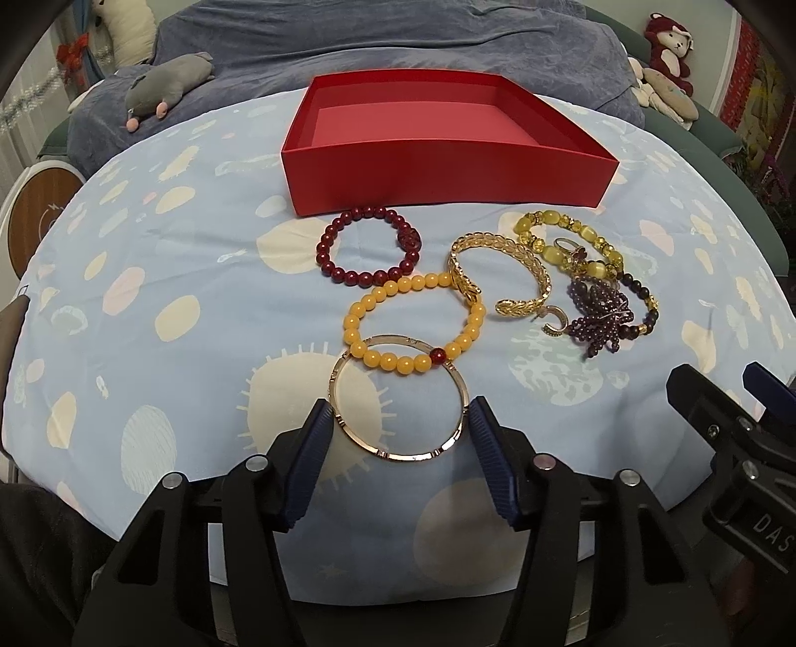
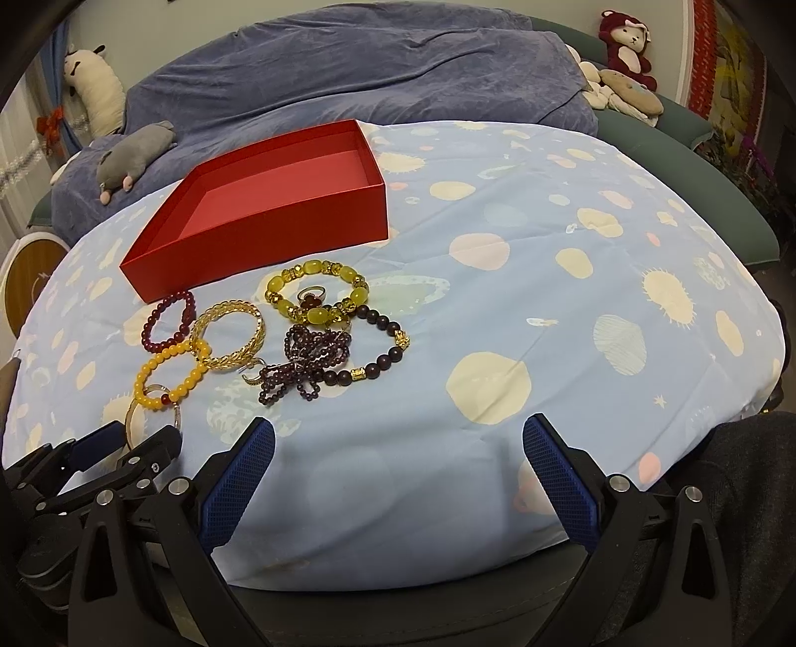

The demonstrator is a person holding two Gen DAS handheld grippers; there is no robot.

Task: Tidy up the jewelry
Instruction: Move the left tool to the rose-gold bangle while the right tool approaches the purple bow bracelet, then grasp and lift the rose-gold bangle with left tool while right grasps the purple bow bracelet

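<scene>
An empty red box [image 1: 447,174] [image 2: 258,234] sits at the back of the cloth-covered table. In front of it lie a dark red bead bracelet [image 1: 368,247], an orange bead bracelet [image 1: 413,326], a thin gold bangle [image 1: 398,398], a gold chain cuff [image 1: 497,273], a yellow-green bead bracelet [image 1: 572,244] around a ring [image 2: 312,297], and a purple bead cluster [image 1: 602,313] [image 2: 308,368]. My left gripper [image 1: 398,423] is open, its pads on either side of the bangle's near part. My right gripper [image 2: 398,448] is open and empty, over bare cloth right of the jewelry.
The table wears a light blue cloth with pale blobs [image 2: 547,298]. A blue blanket [image 1: 388,45] and plush toys [image 1: 164,87] lie behind the box. The right gripper shows at the left wrist view's right edge [image 1: 736,428].
</scene>
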